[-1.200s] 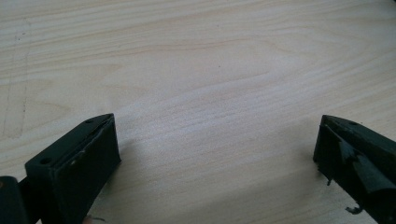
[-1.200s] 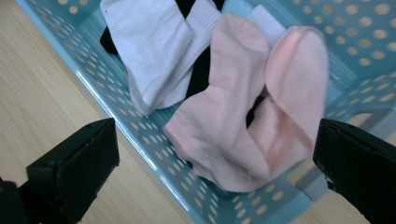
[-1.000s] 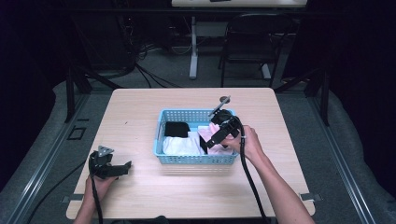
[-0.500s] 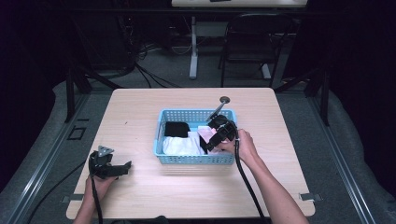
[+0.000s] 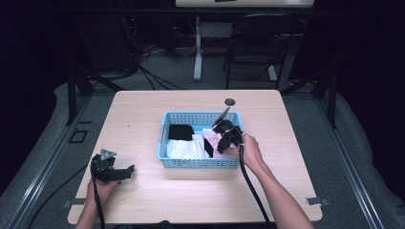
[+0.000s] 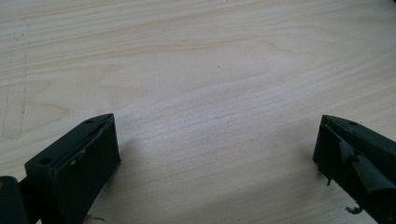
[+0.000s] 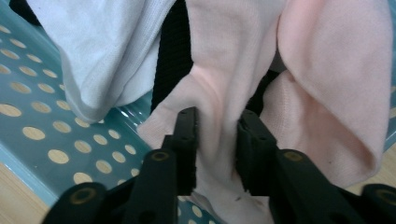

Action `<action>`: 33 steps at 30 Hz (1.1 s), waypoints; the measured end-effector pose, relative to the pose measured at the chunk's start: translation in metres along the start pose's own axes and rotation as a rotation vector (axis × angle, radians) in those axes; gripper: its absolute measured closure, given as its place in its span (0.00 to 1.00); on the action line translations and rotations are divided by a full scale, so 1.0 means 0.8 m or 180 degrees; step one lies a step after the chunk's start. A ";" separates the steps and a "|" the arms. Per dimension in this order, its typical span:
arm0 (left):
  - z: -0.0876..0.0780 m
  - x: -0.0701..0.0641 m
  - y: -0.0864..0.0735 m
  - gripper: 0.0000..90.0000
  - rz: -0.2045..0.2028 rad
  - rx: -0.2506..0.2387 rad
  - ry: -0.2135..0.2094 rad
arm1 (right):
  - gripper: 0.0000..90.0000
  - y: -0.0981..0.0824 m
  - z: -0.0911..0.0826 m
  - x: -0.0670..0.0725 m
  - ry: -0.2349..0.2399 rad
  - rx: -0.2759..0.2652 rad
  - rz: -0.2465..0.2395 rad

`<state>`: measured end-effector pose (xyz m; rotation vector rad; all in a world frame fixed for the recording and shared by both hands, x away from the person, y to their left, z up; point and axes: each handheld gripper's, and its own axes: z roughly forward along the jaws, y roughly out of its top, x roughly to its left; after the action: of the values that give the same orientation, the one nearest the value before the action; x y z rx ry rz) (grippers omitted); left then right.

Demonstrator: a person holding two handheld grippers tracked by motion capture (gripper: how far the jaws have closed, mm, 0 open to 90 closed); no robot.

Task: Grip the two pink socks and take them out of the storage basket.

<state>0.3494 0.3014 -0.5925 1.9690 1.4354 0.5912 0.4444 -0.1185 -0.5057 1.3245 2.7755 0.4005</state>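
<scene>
1. Pink cloth [image 7: 224,112], bunched at the right end of the blue basket [image 5: 199,163] at centre frame, is now pinched between the jaws of the right gripper [image 7: 215,140], which have just been closing on a fold of it after standing wide a second ago.
2. White cloth [image 5: 184,149] and black cloth [image 5: 180,131] lie beside it.
3. Left gripper [image 5: 128,169], at lower left, rests on the table [image 5: 143,109], jaws spread wide and holding nothing.
4. With the grip made, a lift out of the basket looks to be next.
</scene>
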 end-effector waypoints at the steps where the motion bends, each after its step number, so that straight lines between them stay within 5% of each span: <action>1: 0.000 0.000 0.000 0.00 0.0001 -0.0003 -0.0002 | 0.89 0.000 -0.003 0.002 -0.0001 0.0013 -0.0016; 33: 0.000 0.000 0.000 0.00 -0.0010 -0.0008 0.0001 | 0.92 0.005 -0.082 0.011 0.0058 -0.0500 -0.0098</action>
<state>0.3494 0.3011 -0.5927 1.9645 1.4371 0.5916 0.4322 -0.1238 -0.4410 1.2478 2.7102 0.6176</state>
